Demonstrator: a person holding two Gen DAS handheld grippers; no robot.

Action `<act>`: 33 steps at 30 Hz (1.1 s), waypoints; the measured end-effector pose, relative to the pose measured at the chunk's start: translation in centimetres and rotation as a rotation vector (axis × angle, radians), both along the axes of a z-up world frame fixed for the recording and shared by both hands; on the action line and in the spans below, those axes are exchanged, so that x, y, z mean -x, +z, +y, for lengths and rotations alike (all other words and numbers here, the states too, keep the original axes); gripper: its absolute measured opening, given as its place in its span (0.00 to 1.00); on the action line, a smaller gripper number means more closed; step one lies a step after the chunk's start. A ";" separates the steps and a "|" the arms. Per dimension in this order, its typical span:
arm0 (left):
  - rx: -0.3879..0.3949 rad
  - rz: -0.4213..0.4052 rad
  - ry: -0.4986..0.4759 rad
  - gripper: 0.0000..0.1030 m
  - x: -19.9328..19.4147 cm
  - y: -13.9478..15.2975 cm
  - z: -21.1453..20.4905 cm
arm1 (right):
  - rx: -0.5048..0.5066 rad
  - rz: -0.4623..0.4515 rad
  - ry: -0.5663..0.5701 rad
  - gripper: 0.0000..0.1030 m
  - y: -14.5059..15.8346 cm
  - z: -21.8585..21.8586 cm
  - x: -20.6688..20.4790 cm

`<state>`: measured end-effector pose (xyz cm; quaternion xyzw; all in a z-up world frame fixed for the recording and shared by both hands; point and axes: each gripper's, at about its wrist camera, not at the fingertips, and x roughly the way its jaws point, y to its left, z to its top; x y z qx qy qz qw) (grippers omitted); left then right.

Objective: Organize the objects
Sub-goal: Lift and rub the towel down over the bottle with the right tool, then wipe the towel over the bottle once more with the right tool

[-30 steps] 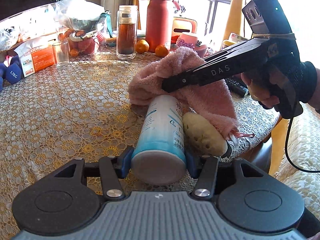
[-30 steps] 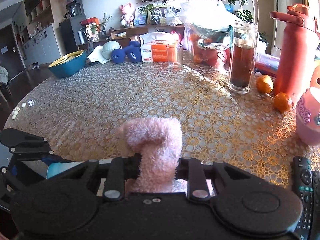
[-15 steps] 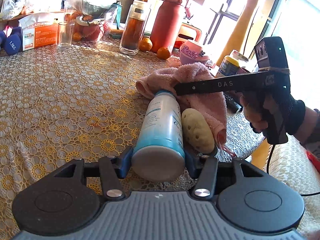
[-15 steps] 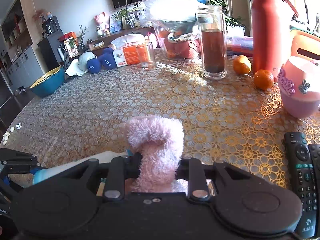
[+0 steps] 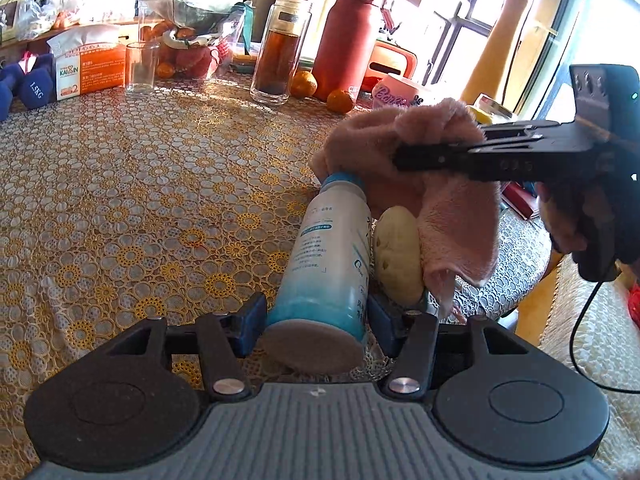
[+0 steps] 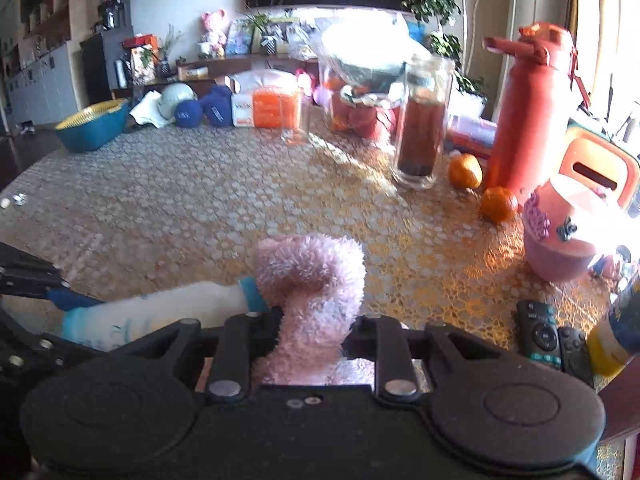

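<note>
While left claw (image 5: pixel 316 312) clamps bottle (image 5: pixel 332 256) (lengthwise)

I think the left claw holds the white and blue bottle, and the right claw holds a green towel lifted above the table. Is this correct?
Not quite: the towel is pink, not green, as both wrist views show. The rest holds: the left claw is shut on the white and blue bottle, and the right claw grips the lifted towel.

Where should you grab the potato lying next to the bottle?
Probably across the potato's narrow middle, coming from above. It lies lengthwise, squeezed between the bottle and the hanging pink towel, so both long sides are blocked; only its top shows clearly. Both tools are busy now, so one would have to let go first.
</note>
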<state>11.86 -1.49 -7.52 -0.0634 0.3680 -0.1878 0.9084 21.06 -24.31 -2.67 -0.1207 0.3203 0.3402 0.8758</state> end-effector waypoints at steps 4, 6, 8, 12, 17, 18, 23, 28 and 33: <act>-0.116 -0.074 -0.038 0.53 0.1 0.8 -1.3 | -0.044 -0.043 0.125 0.23 2.7 0.9 1.9; -0.153 -0.095 -0.058 0.53 0.0 1.1 -1.7 | -0.056 -0.046 0.196 0.23 3.3 1.9 2.7; -0.165 -0.101 -0.069 0.53 -0.1 1.2 -1.7 | -0.083 -0.028 0.263 0.23 3.5 2.7 3.3; -0.175 -0.099 -0.082 0.53 -0.1 0.8 -1.6 | -0.080 0.006 0.386 0.23 2.9 5.2 4.7; -0.194 -0.105 -0.092 0.53 0.3 0.3 -1.9 | -0.036 0.094 0.472 0.23 1.0 7.1 5.4; -0.200 -0.109 -0.093 0.53 0.4 0.3 -2.0 | -0.016 0.104 0.478 0.24 0.4 7.4 5.5; -0.195 -0.110 -0.093 0.53 0.4 0.3 -1.9 | -0.030 0.098 0.453 0.23 0.2 7.2 4.7; -0.202 -0.117 -0.093 0.52 0.4 0.2 -2.1 | -0.021 0.084 0.374 0.23 0.0 6.4 2.4; -0.196 -0.119 -0.091 0.53 0.4 0.2 -2.1 | -0.016 0.074 0.291 0.23 -0.2 5.4 0.5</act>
